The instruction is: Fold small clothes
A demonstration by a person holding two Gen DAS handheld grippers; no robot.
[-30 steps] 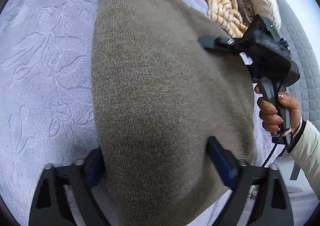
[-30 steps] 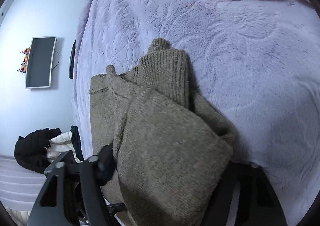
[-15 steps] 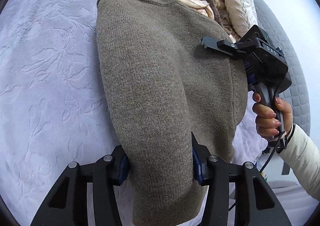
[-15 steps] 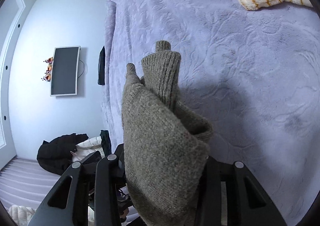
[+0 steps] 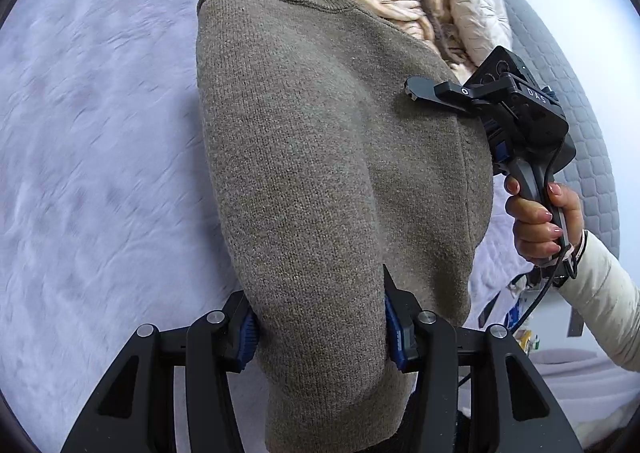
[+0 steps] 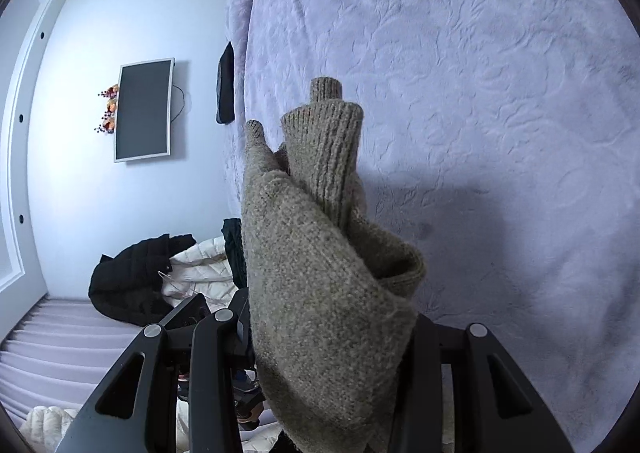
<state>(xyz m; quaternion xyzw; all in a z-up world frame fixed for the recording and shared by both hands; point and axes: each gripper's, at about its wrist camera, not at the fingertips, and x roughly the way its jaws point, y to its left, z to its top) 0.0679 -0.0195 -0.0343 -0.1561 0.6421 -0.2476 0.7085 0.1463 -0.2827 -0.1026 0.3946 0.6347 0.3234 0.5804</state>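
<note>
While both grippers pinch, sweater (image 5: 328, 173) above bedspread (image 5: 100, 133), lifted

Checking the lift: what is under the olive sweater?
Under the olive sweater, held by both the left gripper and right gripper, only lavender bedspread shows; whatever lies directly beneath is covered.

Lavender embossed bedspread (image 6: 460, 53); cream knit pile (image 5: 420, 5) lying at far edge
</note>
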